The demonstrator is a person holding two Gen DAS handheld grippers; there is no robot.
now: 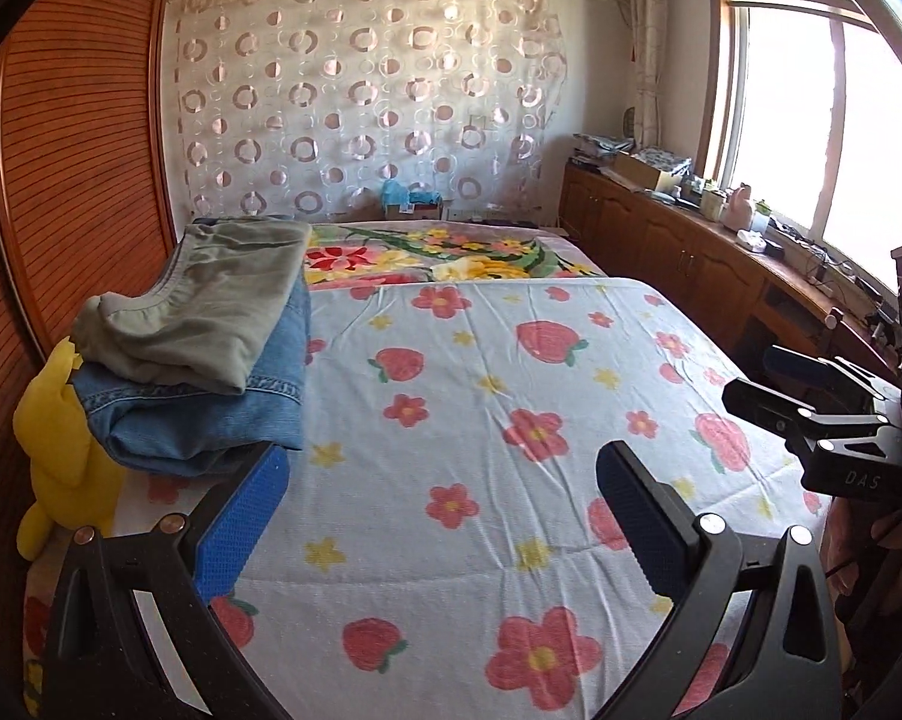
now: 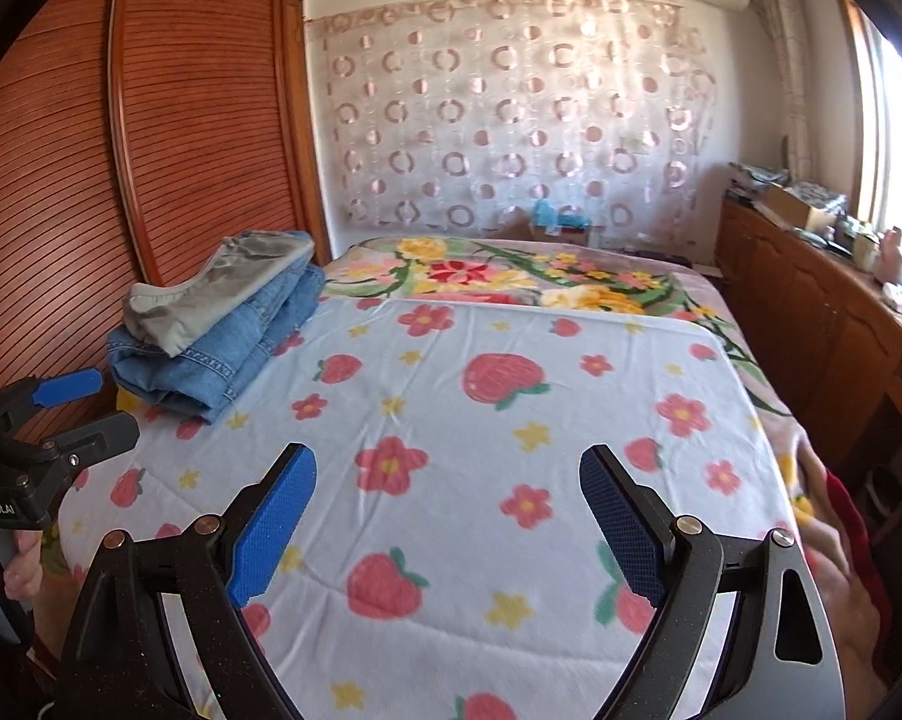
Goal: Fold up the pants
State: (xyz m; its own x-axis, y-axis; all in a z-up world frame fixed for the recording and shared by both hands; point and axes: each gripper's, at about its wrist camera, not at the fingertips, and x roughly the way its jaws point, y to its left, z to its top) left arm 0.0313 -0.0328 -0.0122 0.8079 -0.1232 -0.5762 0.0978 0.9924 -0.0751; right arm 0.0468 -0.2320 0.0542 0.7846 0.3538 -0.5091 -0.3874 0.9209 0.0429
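Note:
A pile of folded pants lies at the left edge of the bed: grey-green pants (image 1: 210, 306) on top of blue jeans (image 1: 210, 414). The same pile shows in the right wrist view, grey-green pants (image 2: 210, 294) over jeans (image 2: 222, 354). My left gripper (image 1: 444, 480) is open and empty, low over the flowered sheet, just right of the pile. My right gripper (image 2: 447, 480) is open and empty over the middle of the sheet. Each gripper shows at the edge of the other's view, the right one (image 1: 811, 414) and the left one (image 2: 78, 414).
A white sheet with strawberries and flowers (image 1: 511, 396) covers the bed. A yellow plush toy (image 1: 60, 456) sits beside the pile at the left. A wooden wardrobe (image 2: 90, 180) stands left. A wooden counter with clutter (image 1: 721, 222) runs under the window at right.

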